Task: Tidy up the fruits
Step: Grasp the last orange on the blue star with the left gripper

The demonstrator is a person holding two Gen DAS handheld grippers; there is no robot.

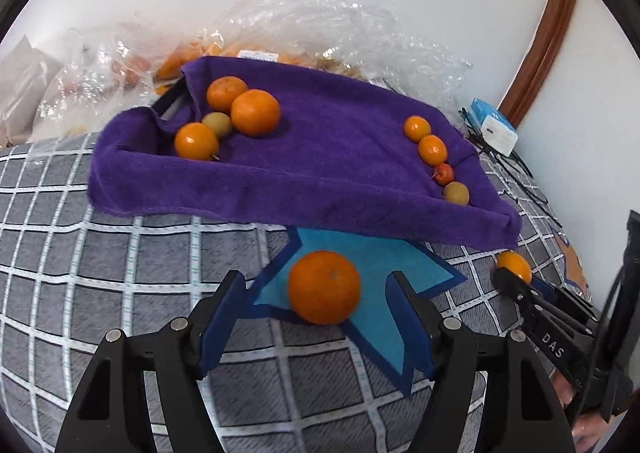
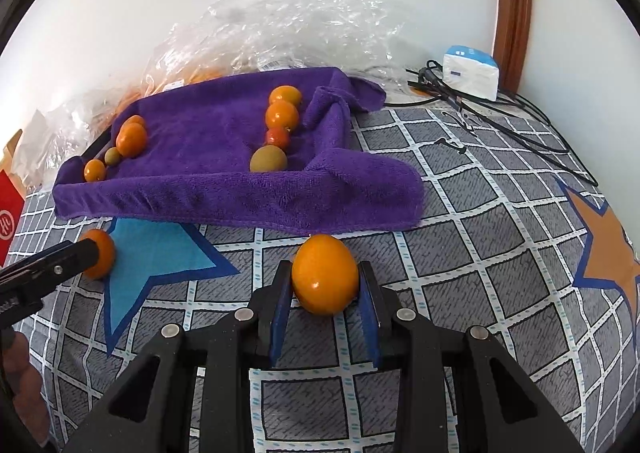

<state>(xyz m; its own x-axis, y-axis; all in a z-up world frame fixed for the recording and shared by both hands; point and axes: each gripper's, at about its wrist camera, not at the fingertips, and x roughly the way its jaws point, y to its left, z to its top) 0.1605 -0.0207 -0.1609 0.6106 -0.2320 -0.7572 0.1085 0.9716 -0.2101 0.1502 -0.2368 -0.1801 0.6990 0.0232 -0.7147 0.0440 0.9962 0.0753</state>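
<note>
Two tongs are at work over the bed (image 2: 480, 233). Left tongs (image 1: 320, 307): jaws stand wide, an orange (image 1: 324, 287) lying between them on the blue star patch (image 1: 372, 317), pads clear of it on both sides; nothing held. To grip well, centre the fruit, then close evenly so it does not roll. Right tongs (image 2: 325, 285): jaws narrowed onto a smaller orange fruit (image 2: 325, 273), pads pressing both flanks. Beyond both tongs, the purple towel (image 2: 208, 193) carries a fruit cluster on the left and a row on the right; lift clear of its near fold before placing.
</note>
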